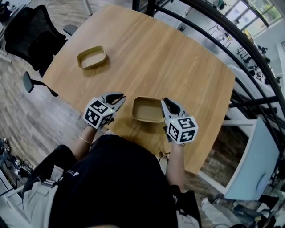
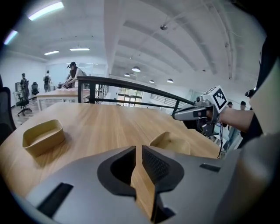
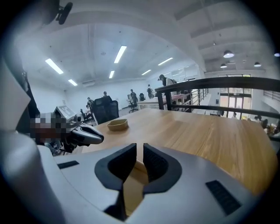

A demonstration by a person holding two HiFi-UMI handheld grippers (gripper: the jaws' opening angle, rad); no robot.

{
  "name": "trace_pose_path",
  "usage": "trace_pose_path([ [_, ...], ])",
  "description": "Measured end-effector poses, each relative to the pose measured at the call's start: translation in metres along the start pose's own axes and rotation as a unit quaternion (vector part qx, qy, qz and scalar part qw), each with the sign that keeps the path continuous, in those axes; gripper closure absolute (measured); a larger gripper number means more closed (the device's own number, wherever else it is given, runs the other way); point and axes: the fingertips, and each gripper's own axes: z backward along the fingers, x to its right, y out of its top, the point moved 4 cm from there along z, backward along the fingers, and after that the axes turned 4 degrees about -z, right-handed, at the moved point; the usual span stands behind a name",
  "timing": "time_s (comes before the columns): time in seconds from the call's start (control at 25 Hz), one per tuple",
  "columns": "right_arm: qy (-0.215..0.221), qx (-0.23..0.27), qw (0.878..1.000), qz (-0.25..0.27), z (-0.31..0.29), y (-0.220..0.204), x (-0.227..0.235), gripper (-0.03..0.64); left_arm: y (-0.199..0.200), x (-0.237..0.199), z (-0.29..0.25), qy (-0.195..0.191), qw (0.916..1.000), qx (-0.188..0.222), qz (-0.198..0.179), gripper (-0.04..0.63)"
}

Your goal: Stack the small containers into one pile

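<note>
At the wooden surface's [image 1: 178,53] near edge, head view, a shallow tan rounded-rectangular container [image 1: 148,109] lies between left tool [image 1: 119,96] and nearer right tool [image 1: 167,102], its twin container [image 1: 91,57] far-left; left, then right gripper view: jaws pressed together, empty.

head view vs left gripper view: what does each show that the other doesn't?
Head view only: the cube on the left gripper, the person's lap, the floor. Left gripper view only: ceiling lights, people at a far desk, its own jaws shut and empty. Both: the table, far container, near container, right gripper.
</note>
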Motion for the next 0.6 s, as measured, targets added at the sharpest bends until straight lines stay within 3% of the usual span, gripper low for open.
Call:
trace_pose_path([
  [0.08,0.019,0.001,1.0,0.013,-0.001,0.006,-0.008,0.581,-0.005,-0.003,0.013,0.023,0.9995,0.007,0.02,0.552],
  [0.24,0.092,0.032,0.995,-0.017,-0.004,0.018,-0.029,0.581,-0.02,-0.004,0.037,0.064,0.9964,0.012,0.055,0.552],
  [0.36,0.128,0.034,0.991,0.001,-0.012,0.024,-0.045,0.581,-0.03,-0.005,0.055,0.101,0.9918,0.014,0.077,0.552],
  [0.6,0.191,0.039,0.981,0.0,-0.026,0.036,-0.078,0.581,-0.042,-0.004,0.094,0.14,0.9849,0.03,0.097,0.552],
])
